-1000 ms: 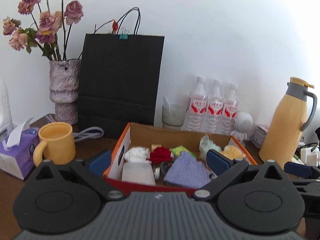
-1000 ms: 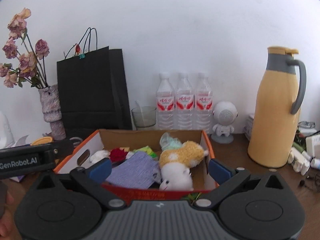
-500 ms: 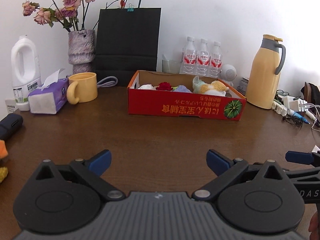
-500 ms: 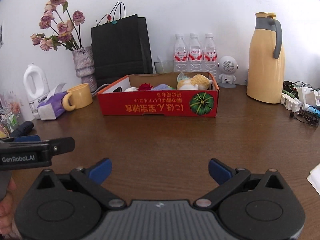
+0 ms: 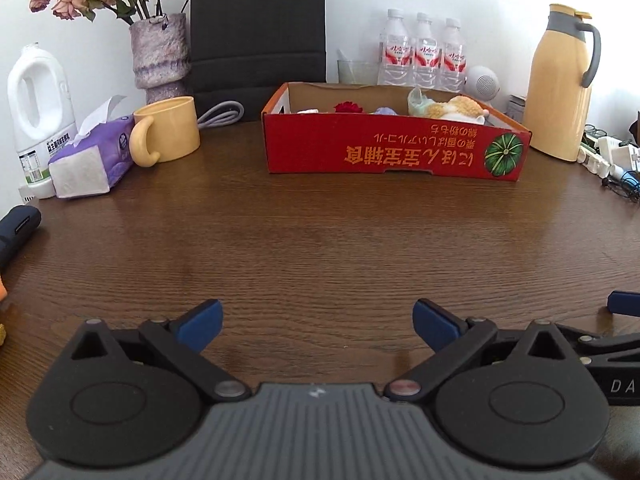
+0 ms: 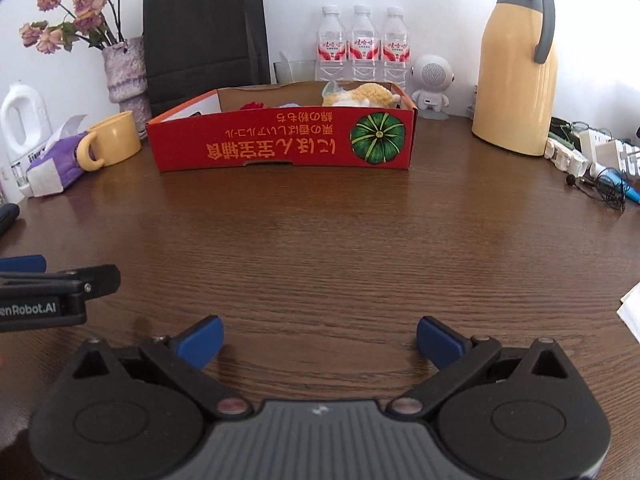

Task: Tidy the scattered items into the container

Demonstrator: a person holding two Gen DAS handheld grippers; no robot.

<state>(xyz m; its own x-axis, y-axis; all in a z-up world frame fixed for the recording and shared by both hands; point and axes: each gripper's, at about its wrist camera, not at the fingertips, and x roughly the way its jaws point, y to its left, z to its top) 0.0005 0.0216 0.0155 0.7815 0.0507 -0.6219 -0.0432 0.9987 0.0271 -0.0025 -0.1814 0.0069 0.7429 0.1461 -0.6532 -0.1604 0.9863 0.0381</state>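
A red cardboard box (image 5: 392, 152) stands at the far middle of the brown table; it also shows in the right wrist view (image 6: 280, 144). Inside lie a yellow-and-white plush toy (image 5: 460, 107), a red rose (image 5: 348, 107), a pale green item (image 5: 418, 100) and a purple cloth (image 5: 386, 111). My left gripper (image 5: 318, 322) is open and empty, low over the table, well back from the box. My right gripper (image 6: 320, 338) is open and empty, also well back. The left gripper's body (image 6: 44, 292) shows at the left of the right wrist view.
A yellow mug (image 5: 168, 130), purple tissue pack (image 5: 92, 160), white jug (image 5: 38, 120) and flower vase (image 5: 160, 56) stand left. A black bag (image 5: 258, 28), water bottles (image 5: 424, 56), small white speaker (image 5: 482, 82) and yellow thermos (image 5: 560, 84) stand behind and right. Cables and plugs (image 6: 592, 168) lie far right.
Both grippers have pulled back from above the box to low over the near table. The box now stands far ahead. Both stay open and empty.
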